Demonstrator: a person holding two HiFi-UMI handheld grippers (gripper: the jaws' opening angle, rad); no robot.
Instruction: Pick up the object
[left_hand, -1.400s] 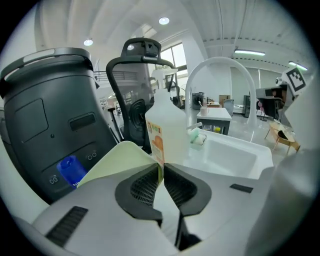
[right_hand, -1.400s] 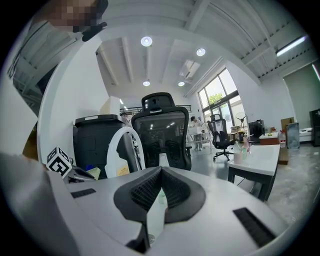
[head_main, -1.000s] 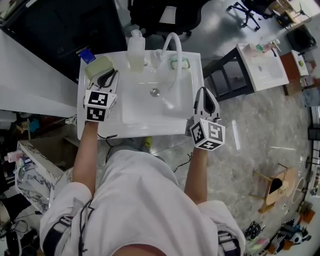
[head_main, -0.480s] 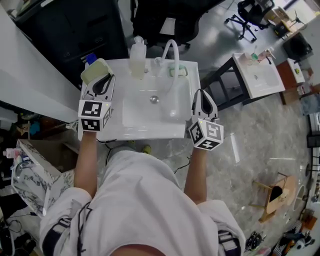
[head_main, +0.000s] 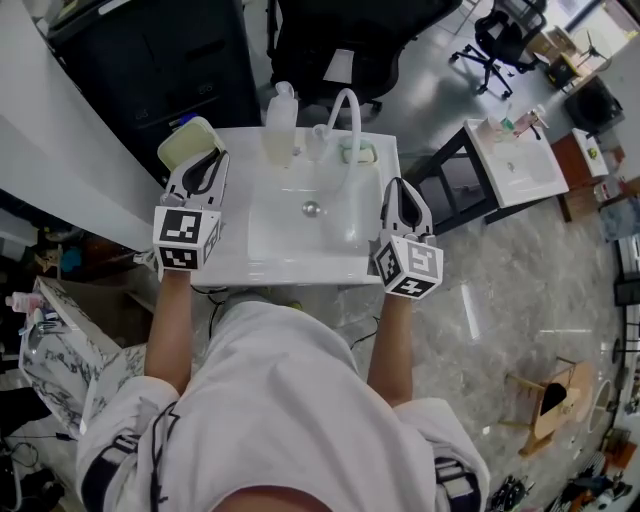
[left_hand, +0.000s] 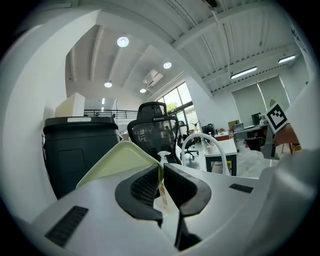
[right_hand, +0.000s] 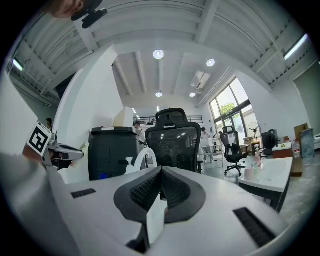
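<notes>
The left gripper (head_main: 205, 165) is clamped on the rim of the pale green dish (head_main: 187, 143), held at ten o'clock of the sink (head_main: 300, 268). The right gripper (head_main: 401, 193) is closed on nothing at three o'clock.

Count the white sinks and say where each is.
2. One sink sits right in front of the person; the other sink stands apart, farther to the person's right. No others show, though clutter could hide more.
</notes>
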